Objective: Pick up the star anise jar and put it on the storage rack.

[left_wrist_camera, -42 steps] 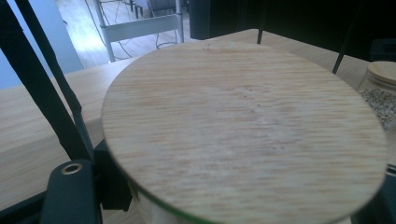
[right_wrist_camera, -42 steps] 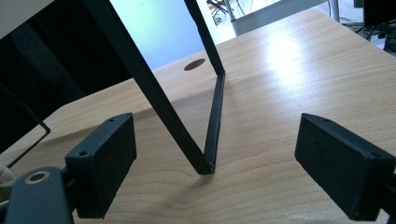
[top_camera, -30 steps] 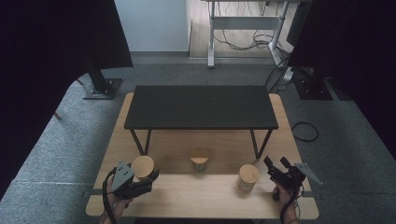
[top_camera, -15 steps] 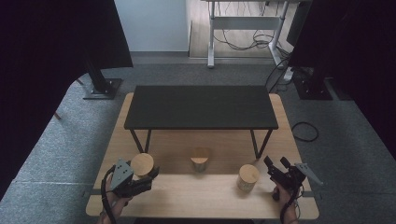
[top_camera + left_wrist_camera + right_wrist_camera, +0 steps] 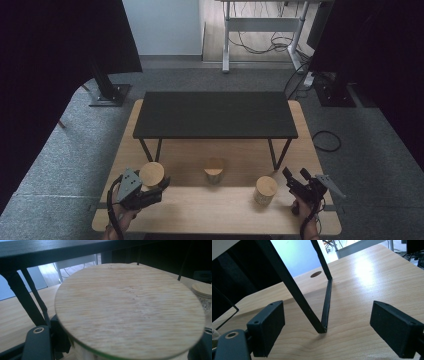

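Three round jars with bamboo lids stand along the front of the wooden table (image 5: 210, 212). My left gripper (image 5: 159, 186) is shut on the left jar (image 5: 151, 173), below its lid. In the left gripper view that lid (image 5: 130, 307) looms large, with one black finger (image 5: 37, 342) beside the jar at the bottom left. The middle jar (image 5: 214, 169) and the right jar (image 5: 265, 189) stand free. My right gripper (image 5: 295, 175) rests at the front right, just right of the right jar. It is open, and in the right gripper view its fingers (image 5: 268, 327) stand wide apart with nothing between them.
A low black shelf (image 5: 215, 114) on thin legs covers the back half of the table. One of its V-shaped legs (image 5: 294, 290) meets the tabletop (image 5: 367, 277) just ahead of my right gripper. The middle jar's lid (image 5: 202, 288) shows at the right of the left gripper view.
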`<state>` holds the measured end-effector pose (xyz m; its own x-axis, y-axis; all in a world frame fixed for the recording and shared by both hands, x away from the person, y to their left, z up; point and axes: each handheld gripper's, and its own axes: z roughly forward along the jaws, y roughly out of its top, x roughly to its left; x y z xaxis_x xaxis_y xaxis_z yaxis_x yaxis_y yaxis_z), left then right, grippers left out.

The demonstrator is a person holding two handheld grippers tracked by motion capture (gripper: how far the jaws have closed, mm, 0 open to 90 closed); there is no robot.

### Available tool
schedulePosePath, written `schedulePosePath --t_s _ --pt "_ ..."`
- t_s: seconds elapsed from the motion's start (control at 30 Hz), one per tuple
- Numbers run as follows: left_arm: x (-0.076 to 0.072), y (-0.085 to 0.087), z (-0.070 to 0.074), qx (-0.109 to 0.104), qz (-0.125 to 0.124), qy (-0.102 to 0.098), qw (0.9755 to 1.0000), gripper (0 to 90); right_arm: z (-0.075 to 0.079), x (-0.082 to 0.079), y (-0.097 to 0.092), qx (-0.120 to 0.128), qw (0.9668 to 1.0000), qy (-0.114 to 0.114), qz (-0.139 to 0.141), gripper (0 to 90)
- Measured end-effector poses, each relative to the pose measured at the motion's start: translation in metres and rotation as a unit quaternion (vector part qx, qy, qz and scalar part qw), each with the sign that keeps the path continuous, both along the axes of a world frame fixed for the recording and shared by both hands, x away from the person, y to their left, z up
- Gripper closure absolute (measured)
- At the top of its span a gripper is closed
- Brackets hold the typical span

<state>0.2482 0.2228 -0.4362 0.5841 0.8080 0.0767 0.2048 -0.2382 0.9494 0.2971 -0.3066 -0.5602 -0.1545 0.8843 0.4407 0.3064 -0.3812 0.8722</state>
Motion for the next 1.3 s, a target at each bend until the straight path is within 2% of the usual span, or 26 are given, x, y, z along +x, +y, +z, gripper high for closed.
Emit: schedulePosePath --t_s 0.93,1.3 --pt "0.001 0.000 0.016 0.001 -0.007 -0.014 0.9999 24.9 0.000 0.000 0.000 0.001 1.0000 0.001 -0.001 12.0" --pt "0.003 0.000 0.022 -0.007 -0.006 -0.016 0.9998 24.9 0.000 0.000 0.000 0.001 1.0000 0.002 -0.001 12.0"
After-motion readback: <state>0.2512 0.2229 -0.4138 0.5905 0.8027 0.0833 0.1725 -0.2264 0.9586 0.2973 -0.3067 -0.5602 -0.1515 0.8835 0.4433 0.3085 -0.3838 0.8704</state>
